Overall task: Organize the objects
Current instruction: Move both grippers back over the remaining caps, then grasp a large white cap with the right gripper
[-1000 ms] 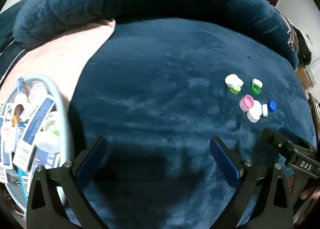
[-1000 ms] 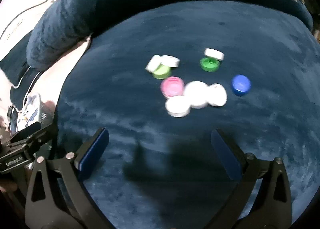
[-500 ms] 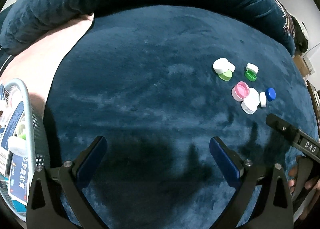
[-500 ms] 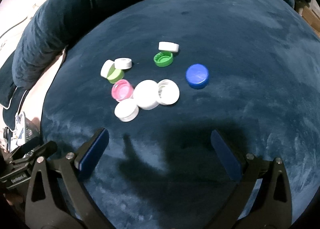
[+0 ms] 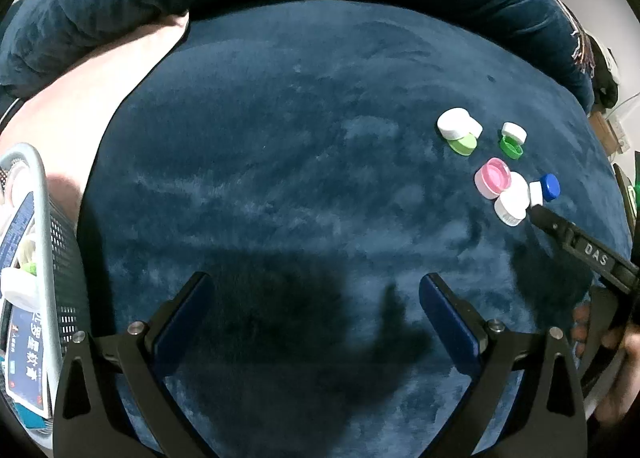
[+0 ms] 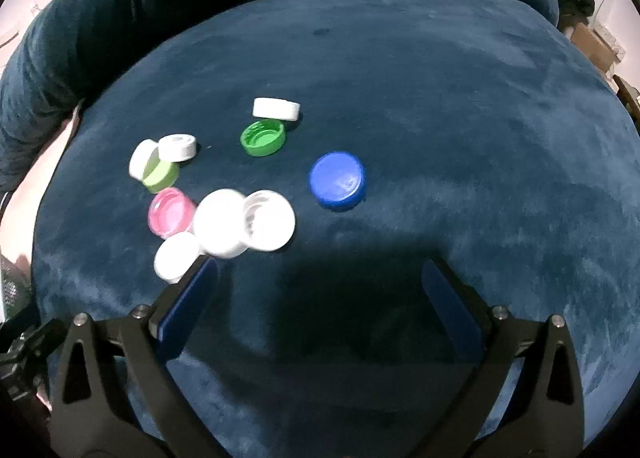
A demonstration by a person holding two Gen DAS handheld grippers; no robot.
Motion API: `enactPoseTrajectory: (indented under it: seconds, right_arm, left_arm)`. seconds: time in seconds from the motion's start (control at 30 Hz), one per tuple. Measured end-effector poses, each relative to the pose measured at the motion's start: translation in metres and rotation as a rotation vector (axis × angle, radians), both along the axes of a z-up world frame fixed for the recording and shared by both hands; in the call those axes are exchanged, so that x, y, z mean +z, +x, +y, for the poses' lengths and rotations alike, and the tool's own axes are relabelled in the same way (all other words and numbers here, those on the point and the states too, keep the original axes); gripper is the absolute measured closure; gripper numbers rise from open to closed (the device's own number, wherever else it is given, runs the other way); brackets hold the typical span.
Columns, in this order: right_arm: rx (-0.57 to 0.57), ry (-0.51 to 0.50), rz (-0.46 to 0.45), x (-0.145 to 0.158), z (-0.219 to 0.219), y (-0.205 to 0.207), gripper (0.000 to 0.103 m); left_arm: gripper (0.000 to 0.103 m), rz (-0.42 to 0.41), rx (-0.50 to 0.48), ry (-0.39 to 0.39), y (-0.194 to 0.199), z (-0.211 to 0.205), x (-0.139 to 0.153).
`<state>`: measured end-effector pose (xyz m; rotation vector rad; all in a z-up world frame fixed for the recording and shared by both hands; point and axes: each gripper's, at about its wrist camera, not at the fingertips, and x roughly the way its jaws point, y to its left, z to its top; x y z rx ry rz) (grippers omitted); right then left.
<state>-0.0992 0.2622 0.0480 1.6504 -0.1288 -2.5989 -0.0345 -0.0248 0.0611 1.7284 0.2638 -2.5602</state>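
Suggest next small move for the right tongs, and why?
Probably ease the right tongs forward and slightly left, then down over the nearest white cap. They are open and empty, that cap lies by the left fingertip, and the basket by the left tongs already holds caps.

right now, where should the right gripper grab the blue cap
Across its round side wall, coming straight down from above. The blue cap lies flat, closed top up, apart from the other caps, so both open fingers of the right gripper should fit around its rim without nudging the white cap.
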Motion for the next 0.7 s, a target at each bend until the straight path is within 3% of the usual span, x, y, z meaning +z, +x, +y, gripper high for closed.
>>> enactPoseTrajectory:
  seconds: [0.2, 0.37, 0.5, 0.7]
  right_arm:
    - [0.04, 0.018, 0.022, -0.005, -0.01, -0.009, 0.0]
    - [0.162, 0.07, 0.036, -0.008, -0.039, -0.007, 0.0]
    - [0.255, 0.049, 0.06, -0.003, -0.051, 0.002, 0.0]
    - [0.131, -0.082, 0.047, -0.001, -0.013, -0.005, 0.0]
  left_arm:
    - [0.0, -0.014, 0.015, 0.012, -0.003, -0.006, -0.008]
    - [0.0, -0.019, 0.018, 0.02, -0.006, -0.007, -0.011]
    - [0.0, -0.019, 0.019, 0.022, -0.007, -0.005, -0.012]
    - [0.0, -0.019, 0.017, 0.024, -0.009, -0.002, -0.015]
